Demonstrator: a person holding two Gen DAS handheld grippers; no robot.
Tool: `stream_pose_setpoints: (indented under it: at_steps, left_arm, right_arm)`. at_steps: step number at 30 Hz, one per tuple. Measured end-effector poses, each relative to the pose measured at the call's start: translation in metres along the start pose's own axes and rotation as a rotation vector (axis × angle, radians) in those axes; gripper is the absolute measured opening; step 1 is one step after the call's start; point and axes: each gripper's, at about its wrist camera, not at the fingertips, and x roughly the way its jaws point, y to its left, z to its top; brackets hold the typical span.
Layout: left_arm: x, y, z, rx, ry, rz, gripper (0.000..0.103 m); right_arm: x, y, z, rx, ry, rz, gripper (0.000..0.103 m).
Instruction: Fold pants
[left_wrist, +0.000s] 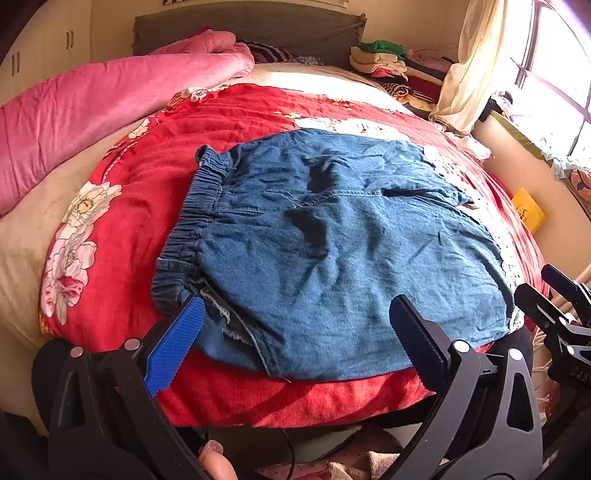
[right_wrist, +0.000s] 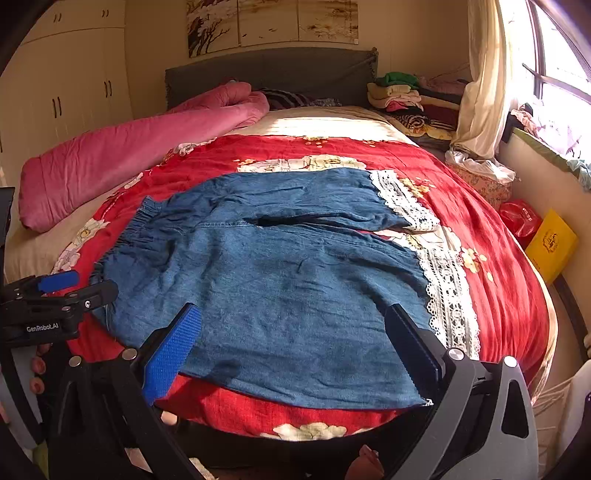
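Blue denim pants (left_wrist: 332, 240) lie spread flat on a red floral blanket (left_wrist: 147, 177), elastic waistband (left_wrist: 195, 214) to the left. In the right wrist view the pants (right_wrist: 277, 277) show two legs side by side, ending in white lace hems (right_wrist: 450, 302) at the right. My left gripper (left_wrist: 298, 300) is open over the near edge by the waistband, holding nothing. My right gripper (right_wrist: 292, 307) is open over the near leg, close to its lace hem. Each gripper shows in the other's view: the left gripper (right_wrist: 96, 282) at the left, the right gripper (left_wrist: 535, 280) at the right.
A rolled pink quilt (right_wrist: 129, 155) lies along the bed's left side. Folded clothes (right_wrist: 402, 96) are stacked at the headboard's right, beside a cream curtain (right_wrist: 480, 92). A yellow box (right_wrist: 550, 247) and a red bag (right_wrist: 521, 218) sit between bed and window wall.
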Motion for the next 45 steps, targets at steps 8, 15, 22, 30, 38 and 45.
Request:
stream_pose_setpoints:
  at_steps: [8, 15, 22, 30, 38, 45]
  left_arm:
    - [0.02, 0.05, 0.045, -0.05, -0.028, 0.075, 0.095]
    - [0.053, 0.09, 0.093, -0.034, -0.021, 0.136, 0.095]
    - [0.106, 0.101, 0.122, 0.012, 0.042, 0.098, 0.095]
    - [0.156, 0.114, 0.138, -0.006, 0.099, 0.018, 0.057]
    - [0.174, 0.124, 0.14, -0.031, 0.076, -0.112, 0.015]
    - [0.149, 0.137, 0.147, -0.086, -0.036, -0.192, 0.013]
  right_arm:
    - [0.043, 0.0, 0.048, -0.002, 0.045, 0.108, 0.099]
    - [0.092, 0.011, 0.094, -0.091, 0.084, 0.162, 0.099]
    - [0.142, 0.02, 0.135, -0.158, 0.118, 0.176, 0.099]
    - [0.203, 0.026, 0.165, -0.195, 0.183, 0.186, 0.099]
    - [0.274, 0.052, 0.199, -0.312, 0.265, 0.22, 0.099]
    - [0.318, 0.083, 0.213, -0.482, 0.288, 0.265, 0.099]
